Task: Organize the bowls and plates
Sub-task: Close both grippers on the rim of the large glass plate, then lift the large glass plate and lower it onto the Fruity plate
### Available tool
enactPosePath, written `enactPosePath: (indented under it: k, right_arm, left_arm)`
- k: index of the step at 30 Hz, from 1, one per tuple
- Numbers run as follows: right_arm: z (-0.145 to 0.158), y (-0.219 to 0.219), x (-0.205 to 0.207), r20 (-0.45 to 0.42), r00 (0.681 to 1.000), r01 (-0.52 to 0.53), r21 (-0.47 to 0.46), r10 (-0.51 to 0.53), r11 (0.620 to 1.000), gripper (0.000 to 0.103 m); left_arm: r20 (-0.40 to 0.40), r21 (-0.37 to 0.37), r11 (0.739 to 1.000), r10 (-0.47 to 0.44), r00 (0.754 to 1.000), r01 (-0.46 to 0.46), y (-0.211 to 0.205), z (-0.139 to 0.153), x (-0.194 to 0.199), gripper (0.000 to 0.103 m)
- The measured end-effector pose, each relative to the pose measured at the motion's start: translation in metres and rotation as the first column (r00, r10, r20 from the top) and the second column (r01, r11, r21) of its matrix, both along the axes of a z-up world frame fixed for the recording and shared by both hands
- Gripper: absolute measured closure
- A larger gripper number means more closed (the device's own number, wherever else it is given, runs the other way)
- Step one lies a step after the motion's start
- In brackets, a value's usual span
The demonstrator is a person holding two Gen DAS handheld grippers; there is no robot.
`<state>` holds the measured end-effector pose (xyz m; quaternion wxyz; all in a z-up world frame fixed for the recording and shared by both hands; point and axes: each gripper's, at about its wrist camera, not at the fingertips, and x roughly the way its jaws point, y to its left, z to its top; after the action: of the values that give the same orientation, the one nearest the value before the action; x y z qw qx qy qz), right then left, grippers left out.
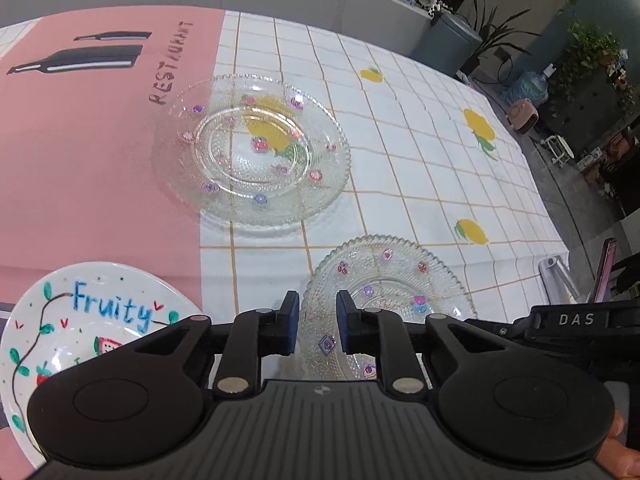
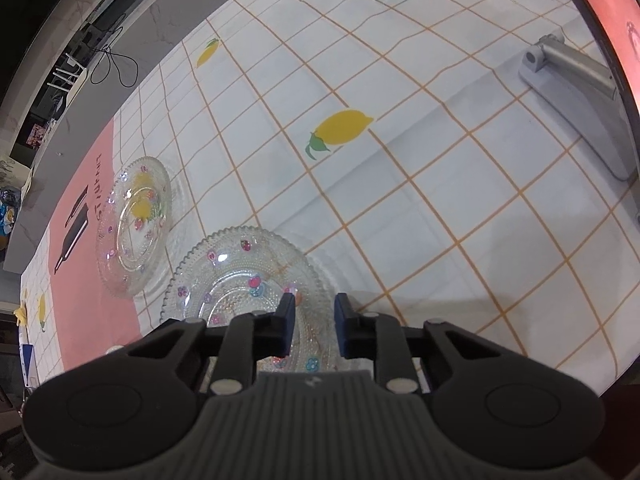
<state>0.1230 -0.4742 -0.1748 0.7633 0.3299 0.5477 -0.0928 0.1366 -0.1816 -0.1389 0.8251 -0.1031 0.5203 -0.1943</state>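
Near the tablecloth's (image 1: pixel 420 128) front edge — near glass plate (image 1: pixel 392 280), left gripper (image 1: pixel 318 326) and right gripper (image 2: pixel 315 326) each clamped on opposite rims. Farther in, straddling the pink-white seam — second glass plate (image 1: pixel 256 152). At the front corner, white "Fruity" dish (image 1: pixel 80 312).

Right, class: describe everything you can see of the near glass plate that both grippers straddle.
The near glass plate is clear pressed glass with a beaded texture, a scalloped rim and small coloured fruit and flower motifs. It lies flat and right way up on the checked lemon tablecloth, close to a matching far glass plate. The left gripper straddles its rim on one side, the right gripper on the other; whether their pads actually press the glass cannot be told.
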Motion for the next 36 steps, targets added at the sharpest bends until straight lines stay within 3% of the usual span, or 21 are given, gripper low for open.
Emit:
enactPosePath:
  k: [8, 20, 36]
  right_arm:
    - [0.009, 0.005, -0.005, 0.036, 0.999, -0.015, -0.005, 0.015, 1.0, 0.091]
    - [0.033, 0.024, -0.014, 0.105, 0.993, -0.045, 0.001, 0.045, 0.999, 0.091]
    - [0.058, 0.092, -0.015, 0.176, 0.97, -0.17, -0.006, 0.168, 0.986, 0.091]
  left_arm:
    - [0.041, -0.02, 1.0, 0.014, 0.999, -0.014, 0.009, 0.019, -0.005, 0.084]
    - [0.072, -0.057, 0.996, 0.078, 0.994, -0.074, 0.037, 0.04, -0.02, 0.084]
    - [0.107, -0.124, 0.971, 0.218, 0.97, -0.204, 0.112, 0.061, -0.049, 0.084]
